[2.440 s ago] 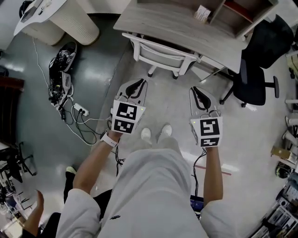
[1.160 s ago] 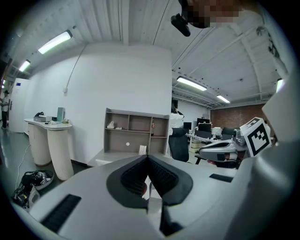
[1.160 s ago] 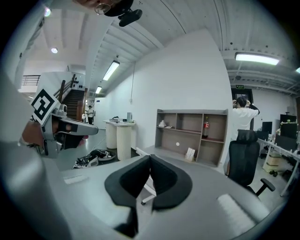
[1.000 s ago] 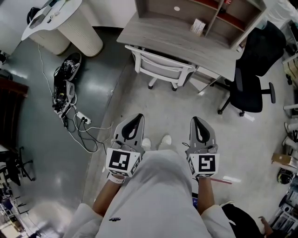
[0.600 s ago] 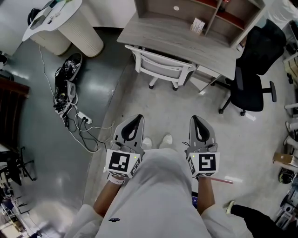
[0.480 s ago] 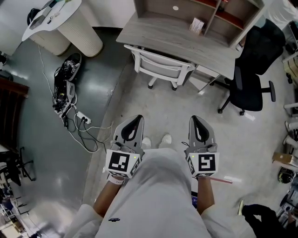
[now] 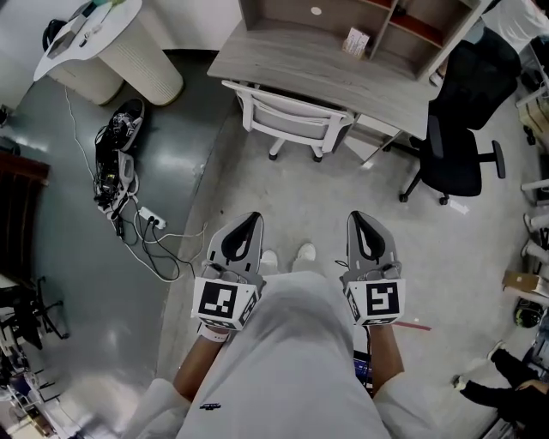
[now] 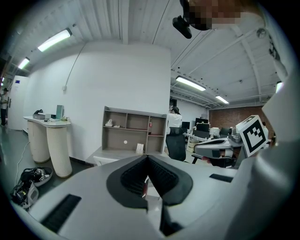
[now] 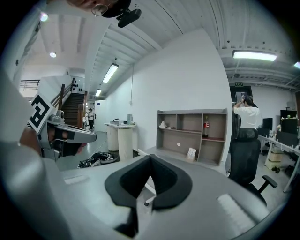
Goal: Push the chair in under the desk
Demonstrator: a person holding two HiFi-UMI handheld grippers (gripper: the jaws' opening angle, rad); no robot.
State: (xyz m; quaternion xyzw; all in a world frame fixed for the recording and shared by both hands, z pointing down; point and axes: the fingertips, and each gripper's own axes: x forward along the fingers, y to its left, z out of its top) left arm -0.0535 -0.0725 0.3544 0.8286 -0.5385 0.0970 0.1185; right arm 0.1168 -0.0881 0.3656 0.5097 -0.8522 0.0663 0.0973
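**Both jaws shut and empty, chair well ahead of me**

Head view: I'm looking down on my own legs and shoes (image 7: 287, 255). The L gripper (image 7: 255, 218) and R gripper (image 7: 358, 216) are held side by side, level w/ each other, either side of my knees. Both point fwd at the chair (image 7: 287, 116). The chair is white and sits at the near edge of the surface (image 7: 317, 64), seat partly beneath it, back and castors out on the floor. It's well apart from both grippers, nothing touching it. A shelf unit (image 7: 377, 17) stands on the surface. A black office chair (image 7: 463, 129) is at the R end. Cables (image 7: 141, 214) trail over the floor on the L, near a white stand (image 7: 120, 51).

L gripper view: jaws together, pads meeting at the tip, nothing between them. Shelf unit and surface lie straight ahead, far off. R gripper shows at the R edge.

R gripper view: jaws together too, nothing clamped. Shelf unit ahead, black chair to the R, L gripper at the L edge. A person (image 9: 246, 115) stands in the bkgd.
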